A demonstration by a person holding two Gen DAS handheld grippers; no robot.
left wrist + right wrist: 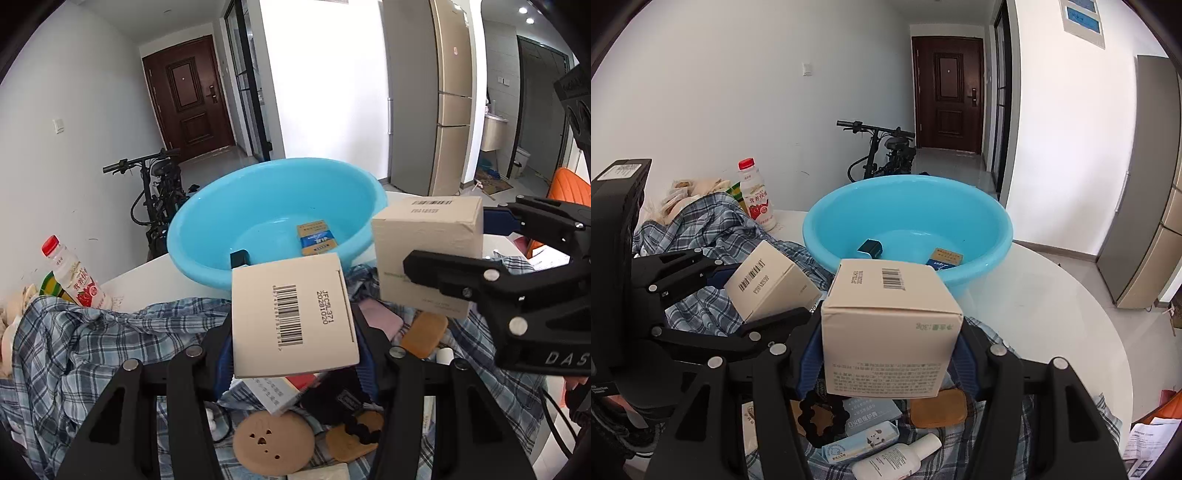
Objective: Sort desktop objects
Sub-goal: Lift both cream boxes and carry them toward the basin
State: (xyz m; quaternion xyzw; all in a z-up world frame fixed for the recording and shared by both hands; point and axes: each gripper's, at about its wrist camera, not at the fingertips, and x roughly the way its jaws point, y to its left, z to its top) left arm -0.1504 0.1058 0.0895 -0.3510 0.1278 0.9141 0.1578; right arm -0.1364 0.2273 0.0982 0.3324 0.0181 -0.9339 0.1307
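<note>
While you are carrying one box in each hand, both are hanging above the cluttered checked shirt point(70, 332), short of the blue basin point(273, 221) on the white desk point(1034, 314). Your left claw point(293, 325) is pinching the flat barcoded box point(291, 317) by its two side faces, with the barcode face turned up toward the camera. Your right claw point(886, 350) is pinching the taller cube-shaped box point(890, 325) the same way, pads pressing on opposite side walls.

Both look like light cardboard cartons, probably stiff enough at the edges but likely to dent if you are squeezing the middle of a panel, so you are better off keeping the pads low and near the corners. The smooth card may be slipping a little against the blue pads if you are tilting too far.

A small dark cube point(870, 249) and a blue-and-gold packet point(943, 258) are already lying in the basin, so it seems to be the collecting place; you are judging the drop over its rim.
</note>
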